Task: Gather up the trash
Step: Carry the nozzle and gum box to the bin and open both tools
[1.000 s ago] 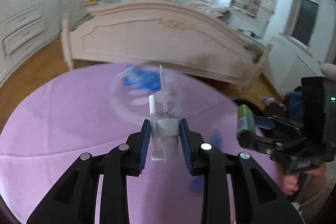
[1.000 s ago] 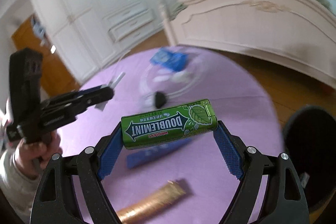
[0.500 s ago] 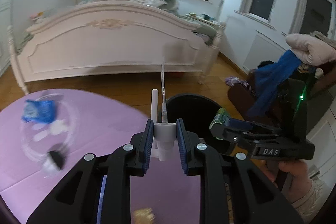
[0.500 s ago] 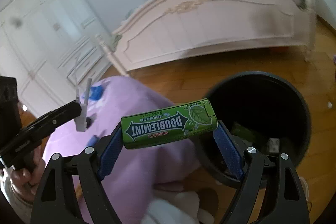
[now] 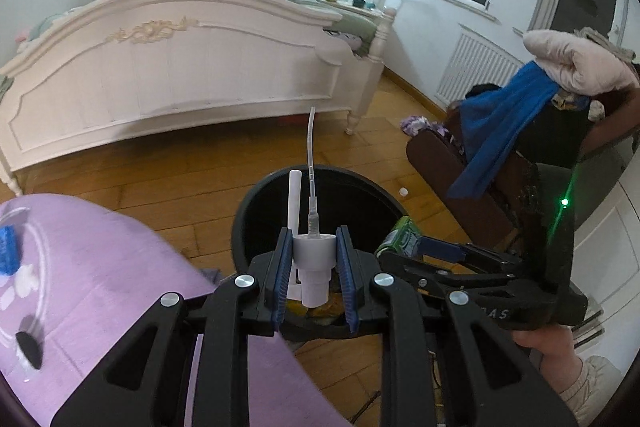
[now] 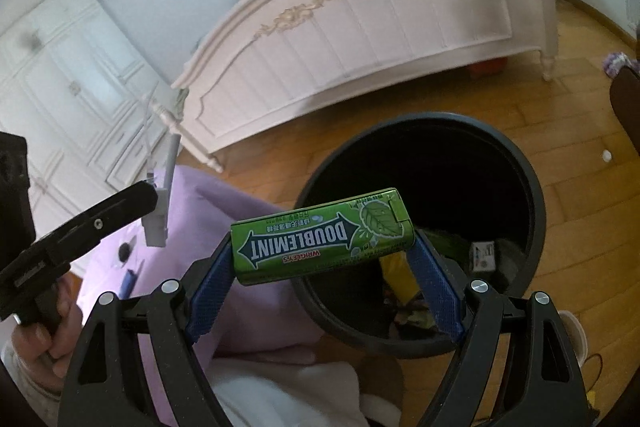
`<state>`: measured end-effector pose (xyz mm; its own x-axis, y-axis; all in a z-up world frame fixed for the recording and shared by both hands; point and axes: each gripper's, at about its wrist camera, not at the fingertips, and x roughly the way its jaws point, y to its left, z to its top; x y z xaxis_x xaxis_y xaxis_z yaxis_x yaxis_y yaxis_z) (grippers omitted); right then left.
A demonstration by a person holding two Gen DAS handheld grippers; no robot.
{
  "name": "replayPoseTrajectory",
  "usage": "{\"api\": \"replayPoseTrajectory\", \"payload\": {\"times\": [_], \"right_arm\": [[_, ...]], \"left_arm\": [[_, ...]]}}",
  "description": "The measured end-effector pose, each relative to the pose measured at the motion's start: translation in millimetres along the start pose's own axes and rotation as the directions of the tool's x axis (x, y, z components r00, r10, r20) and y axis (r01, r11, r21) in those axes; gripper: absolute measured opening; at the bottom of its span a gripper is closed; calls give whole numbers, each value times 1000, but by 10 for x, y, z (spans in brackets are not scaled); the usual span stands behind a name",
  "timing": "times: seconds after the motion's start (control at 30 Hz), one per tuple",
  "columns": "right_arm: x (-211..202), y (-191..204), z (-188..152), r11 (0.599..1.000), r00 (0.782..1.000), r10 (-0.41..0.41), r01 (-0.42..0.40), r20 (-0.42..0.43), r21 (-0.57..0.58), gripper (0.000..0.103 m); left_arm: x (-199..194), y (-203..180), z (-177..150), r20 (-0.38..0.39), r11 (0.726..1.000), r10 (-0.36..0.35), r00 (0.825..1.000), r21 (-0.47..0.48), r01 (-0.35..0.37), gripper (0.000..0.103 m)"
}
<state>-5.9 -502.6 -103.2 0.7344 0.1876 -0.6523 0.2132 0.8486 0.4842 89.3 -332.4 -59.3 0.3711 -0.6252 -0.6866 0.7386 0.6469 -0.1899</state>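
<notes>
Both sets of jaws are clamped on trash: the left gripper (image 5: pixel 313 269) pinches a white spray-pump head (image 5: pixel 313 259) by its collar between the blue pads, its thin tube pointing to twelve o'clock. The right gripper (image 6: pixel 324 269) grips a green Doublemint gum pack (image 6: pixel 320 237) lengthwise, end to end. A black trash bin (image 6: pixel 532 227) on the wooden floor gapes beneath both, at about one o'clock of the gum.

Both wrist views look down from close above, sharing the black bin (image 5: pixel 320 195) (image 6: pixel 424 163) and pale bed (image 5: pixel 168 67) (image 6: pixel 360 27).
</notes>
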Motion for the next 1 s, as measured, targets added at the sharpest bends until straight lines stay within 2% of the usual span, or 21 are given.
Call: {"api": "replayPoseTrajectory", "payload": {"times": [0.43,0.77,0.93,0.97,1.0], "right_arm": [[154,-378,-132,997,998,-54,55,-29,62,83],[224,-481,-193,992,996,-67,73,-60,98,83],[245,-513,-195,988,994,-78,88,-83,123,83],[242,-513,-194,988,993,-82,92,-84,124,85],[233,-511,-196,988,993,-84,94,-80,124,88]], "left_arm": [[344,-120,28,-79,999,-48,996,6,48,23],[468,-220,28,-110,997,-72,991,26,76,23],[442,-227,46,-109,996,-76,991,42,81,27],[431,-233,43,-110,996,-74,991,48,80,29],[416,-229,34,-108,996,-71,992,52,77,36]]}}
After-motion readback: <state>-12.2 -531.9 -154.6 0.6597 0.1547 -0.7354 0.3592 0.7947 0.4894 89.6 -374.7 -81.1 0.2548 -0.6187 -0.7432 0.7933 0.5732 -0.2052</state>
